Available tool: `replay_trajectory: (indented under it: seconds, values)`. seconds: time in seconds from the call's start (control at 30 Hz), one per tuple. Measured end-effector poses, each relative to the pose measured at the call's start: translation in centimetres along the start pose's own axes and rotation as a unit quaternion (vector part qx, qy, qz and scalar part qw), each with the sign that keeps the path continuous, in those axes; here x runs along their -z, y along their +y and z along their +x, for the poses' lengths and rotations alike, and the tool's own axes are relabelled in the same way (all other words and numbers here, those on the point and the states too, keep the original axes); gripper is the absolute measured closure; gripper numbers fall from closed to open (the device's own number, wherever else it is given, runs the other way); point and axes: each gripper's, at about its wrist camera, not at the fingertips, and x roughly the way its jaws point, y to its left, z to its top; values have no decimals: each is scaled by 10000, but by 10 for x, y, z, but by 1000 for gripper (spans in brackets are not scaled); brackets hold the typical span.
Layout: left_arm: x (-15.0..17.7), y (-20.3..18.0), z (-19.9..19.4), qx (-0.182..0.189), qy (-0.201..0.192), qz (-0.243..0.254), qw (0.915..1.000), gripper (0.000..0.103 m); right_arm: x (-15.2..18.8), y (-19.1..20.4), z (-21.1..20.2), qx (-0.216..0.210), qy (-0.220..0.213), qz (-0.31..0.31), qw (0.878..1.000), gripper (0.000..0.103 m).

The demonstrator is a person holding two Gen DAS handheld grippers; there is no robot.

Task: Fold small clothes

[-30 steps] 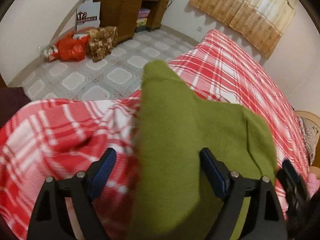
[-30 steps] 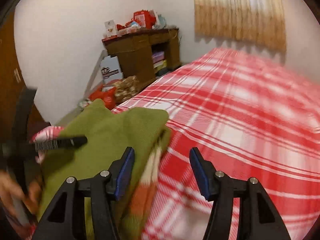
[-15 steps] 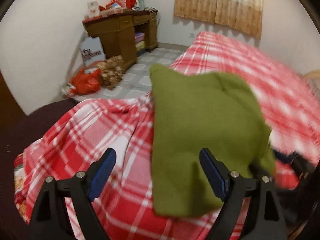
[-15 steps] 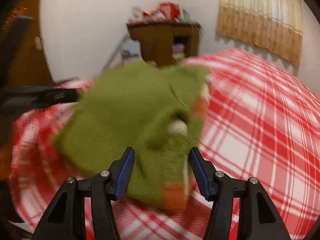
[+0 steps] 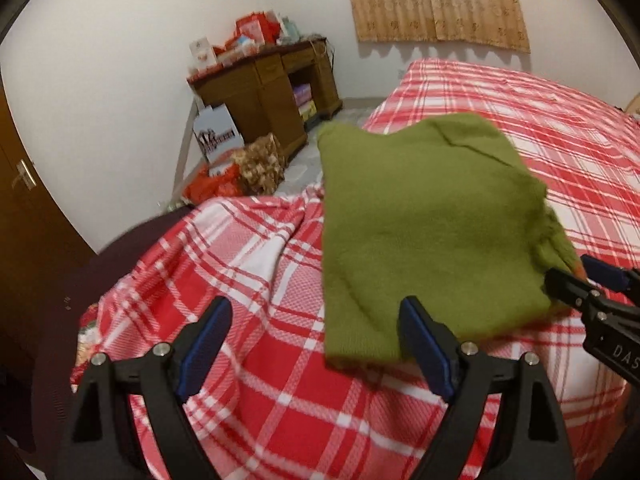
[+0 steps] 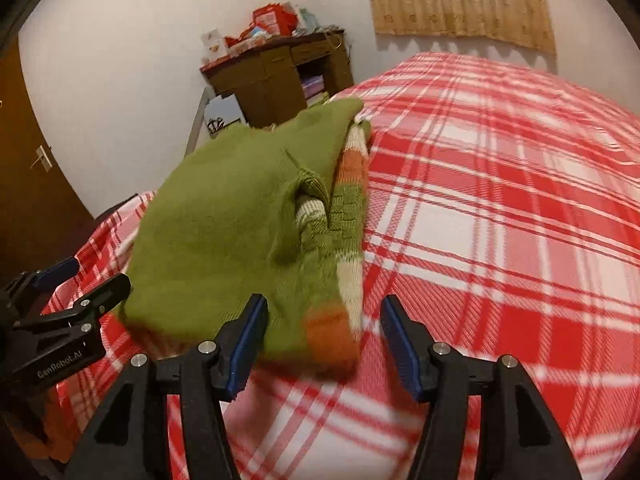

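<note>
A folded green sweater point(image 5: 424, 220) with orange and cream striped sleeves point(image 6: 352, 216) lies on the red plaid blanket point(image 5: 248, 264) near the bed's corner. My left gripper point(image 5: 314, 316) is open and wide. The sweater's near edge reaches in by its right finger, and neither pad presses on it. My right gripper point(image 6: 323, 312) is open too, with the orange cuff corner point(image 6: 332, 336) lying between its fingers. Each gripper shows in the other's view: the right gripper point(image 5: 588, 280) at the sweater's right edge, the left gripper point(image 6: 80, 284) at its left edge.
The bed's corner and edge drop off to the left, onto a tiled floor point(image 5: 304, 168). A wooden desk point(image 5: 264, 92) piled with boxes stands by the wall, with bags point(image 5: 240, 172) beside it. A brown door point(image 6: 36, 168) is far left. Plaid blanket point(image 6: 500, 200) stretches to the right.
The left gripper has drawn back and rolled, so the sweater now lies ahead of it instead of filling its jaws. The right gripper has swung left over the sweater's near corner.
</note>
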Motion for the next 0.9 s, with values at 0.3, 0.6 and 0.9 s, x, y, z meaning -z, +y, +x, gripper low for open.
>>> replay_trajectory:
  seconds: [0.3, 0.6, 0.9]
  values:
    - [13, 0, -41, 115, -315, -104, 9994, 8, 14, 7, -65, 264, -478, 302, 9981, 36]
    - [19, 1, -94, 280, -815, 16, 9963, 0, 16, 26, -130, 447, -883, 181, 9949, 31]
    - [8, 10, -133, 548, -1106, -249, 9920, 0, 14, 39, -181, 498, -1351, 208, 9894, 30]
